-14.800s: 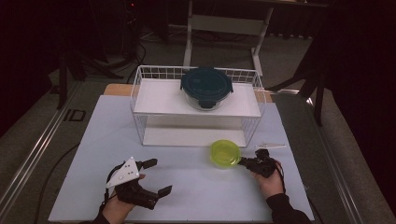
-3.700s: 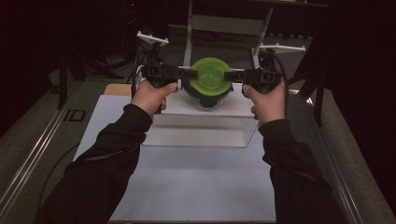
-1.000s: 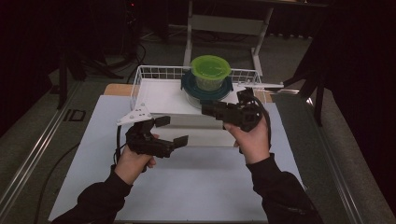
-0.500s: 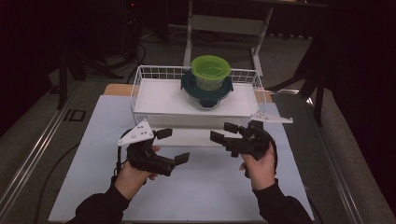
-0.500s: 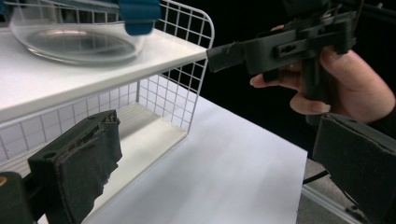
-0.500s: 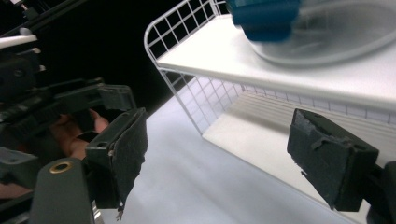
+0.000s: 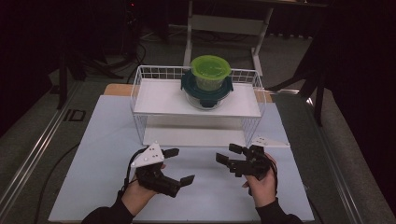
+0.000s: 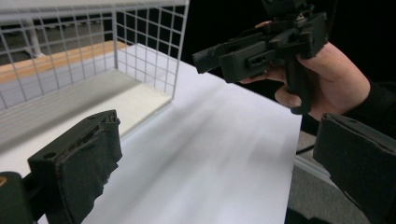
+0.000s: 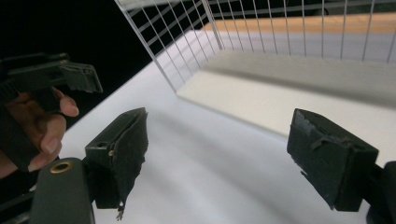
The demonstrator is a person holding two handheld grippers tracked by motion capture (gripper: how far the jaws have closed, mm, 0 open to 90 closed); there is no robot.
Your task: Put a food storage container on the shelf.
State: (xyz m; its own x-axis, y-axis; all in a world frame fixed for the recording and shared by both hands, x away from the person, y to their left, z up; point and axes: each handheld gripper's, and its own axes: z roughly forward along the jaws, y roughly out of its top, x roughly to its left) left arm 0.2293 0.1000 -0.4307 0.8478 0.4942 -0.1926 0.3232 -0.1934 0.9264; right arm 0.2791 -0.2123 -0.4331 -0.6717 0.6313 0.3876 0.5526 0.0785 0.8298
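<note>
high view: a white wire shelf (image 7: 140, 100) is seen at the far middle of the white table (image 7: 93, 154), and on its upper deck a dark teal-lidded container (image 7: 207, 92) is set, with a green-lidded container (image 7: 209, 72) stacked on top of it. the left gripper (image 7: 179, 166) is held low over the near left of the table, its jaws spread wide with nothing between them; the right gripper (image 7: 226, 154) is held over the near right, jaws likewise spread and empty. in the left gripper view the pads (image 8: 93, 158) are seen apart over bare table, with the other hand (image 8: 327, 79) beyond. in the right gripper view wide-set, frayed pads (image 9: 130, 140) are seen in front of the shelf's lower deck (image 9: 261, 93). the stack is judged the weak point: the smaller container sits on a domed lid, and it could be slid off if the shelf were knocked by a gripper or a trailing cable. compared with 14.8 s ago, the green-lidded container has been moved from the table onto the teal lid. compared with 3.7 s ago, both grippers have been drawn back from the stack to the near edge. against half a second ago, both have been brought slightly nearer the person.
</note>
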